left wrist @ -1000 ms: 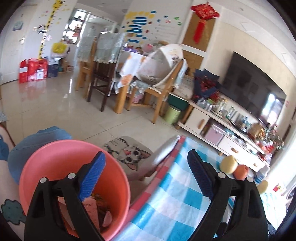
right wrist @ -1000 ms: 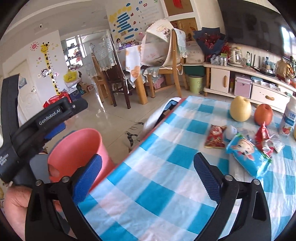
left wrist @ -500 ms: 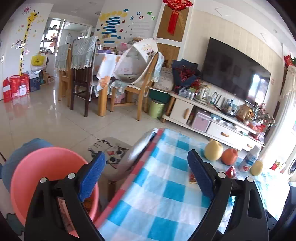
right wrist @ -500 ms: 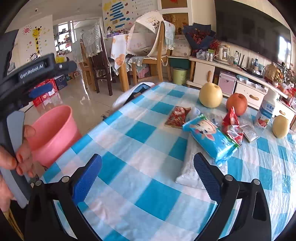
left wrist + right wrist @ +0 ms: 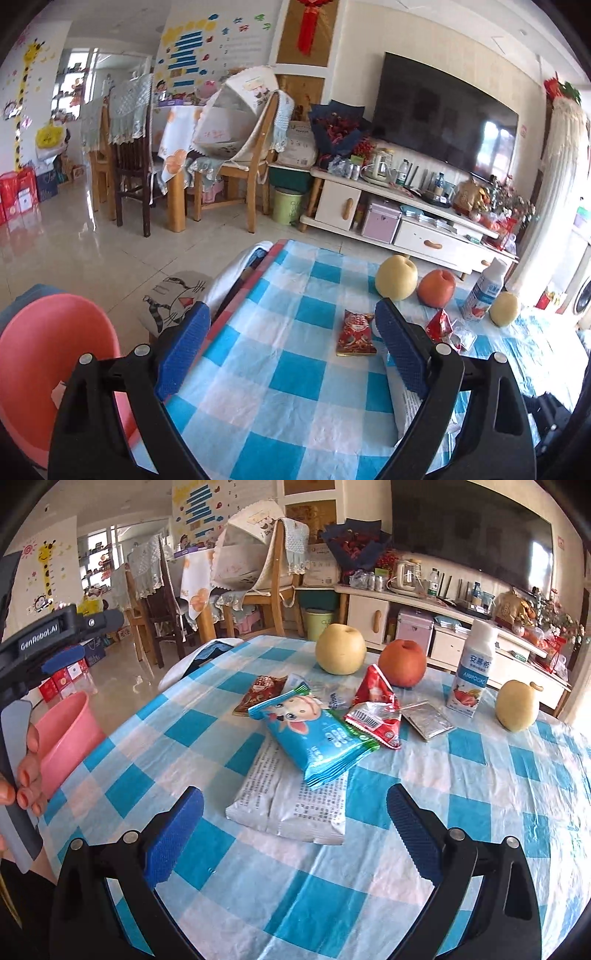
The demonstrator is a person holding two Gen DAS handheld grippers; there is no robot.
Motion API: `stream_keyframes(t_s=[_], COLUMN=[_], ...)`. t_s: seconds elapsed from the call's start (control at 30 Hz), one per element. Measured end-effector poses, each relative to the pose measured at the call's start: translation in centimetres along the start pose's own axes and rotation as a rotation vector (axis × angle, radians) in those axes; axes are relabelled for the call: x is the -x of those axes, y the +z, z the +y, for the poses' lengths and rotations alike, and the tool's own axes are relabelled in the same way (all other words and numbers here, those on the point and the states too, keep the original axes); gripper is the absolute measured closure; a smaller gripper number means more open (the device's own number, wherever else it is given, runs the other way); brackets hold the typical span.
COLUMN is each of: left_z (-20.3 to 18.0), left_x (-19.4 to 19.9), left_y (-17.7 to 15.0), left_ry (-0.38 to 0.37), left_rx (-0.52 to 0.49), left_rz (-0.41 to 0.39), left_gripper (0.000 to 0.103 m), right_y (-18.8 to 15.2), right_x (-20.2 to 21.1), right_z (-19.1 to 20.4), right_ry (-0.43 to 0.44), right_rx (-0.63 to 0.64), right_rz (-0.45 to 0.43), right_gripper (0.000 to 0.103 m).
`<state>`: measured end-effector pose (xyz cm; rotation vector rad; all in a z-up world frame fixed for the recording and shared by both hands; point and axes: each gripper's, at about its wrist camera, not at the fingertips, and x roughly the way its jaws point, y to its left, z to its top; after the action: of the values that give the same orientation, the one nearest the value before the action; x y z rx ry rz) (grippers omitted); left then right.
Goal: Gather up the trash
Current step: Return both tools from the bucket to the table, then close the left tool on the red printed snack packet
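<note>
With both tongs spread and empty over the checked table, the wrappers lie ahead of them.
Right gripper (image 5: 295,834): jaws wide apart, nothing between the pads; the nearer tool to the pile.
White pack (image 5: 291,797): flat on the table (image 5: 480,812), straight ahead between the right jaws; long axis runs away from the tongs, so they would straddle its width.
Blue pack (image 5: 314,734): lies across the white pack's far end, tilted toward the right.
Red wrappers (image 5: 376,709): just beyond, touching the blue pack.
Left gripper (image 5: 291,347): jaws spread, empty; the pile sits ahead and to its right, farther off.
Bin (image 5: 48,369): pink, below the table's left edge, on the left hand's side.
Fruit (image 5: 340,648): at the far edge, not trash by my reckoning.
</note>
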<state>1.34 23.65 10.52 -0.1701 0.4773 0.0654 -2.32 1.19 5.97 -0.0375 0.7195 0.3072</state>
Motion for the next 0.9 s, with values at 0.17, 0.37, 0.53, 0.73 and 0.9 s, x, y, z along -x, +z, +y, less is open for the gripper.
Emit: stream_keyframes(t_s=[0.17, 0.37, 0.53, 0.73, 0.9], left_z=[-2.3, -4.9, -5.2, -4.6, -5.0], left_x=[-1.6, -5.6, -9.7, -13.2, -15.3], left_y=[-0.4, -1.0, -1.3, -1.3, -1.9], left_ry=[-0.066, -0.125, -0.138, -0.148, -0.155], left_rx=[-0.031, -0.092, -0.093, -0.049, -0.077], left_rz=[0.043, 0.152, 0.222, 0.285, 0.334], left_gripper=[0.008, 0.008, 0.008, 0.008, 0.009], right_y=[1.2, 2.7, 3.0, 3.8, 4.5], right_x=[0.3, -0.7, -3.3, -5.3, -7.2], right_z=[-3.3, -7.7, -13.2, -17.0, -18.4], right_ry=[-0.005, -0.042, -0.015, 0.031, 0.046], right_rx=[-0.080, -0.142, -0.314, -0.399, -0.419], right_rz=[-0.021, -0.027, 0.002, -0.016, 0.006], right_gripper=[0.005, 0.005, 0.005, 0.005, 0.024])
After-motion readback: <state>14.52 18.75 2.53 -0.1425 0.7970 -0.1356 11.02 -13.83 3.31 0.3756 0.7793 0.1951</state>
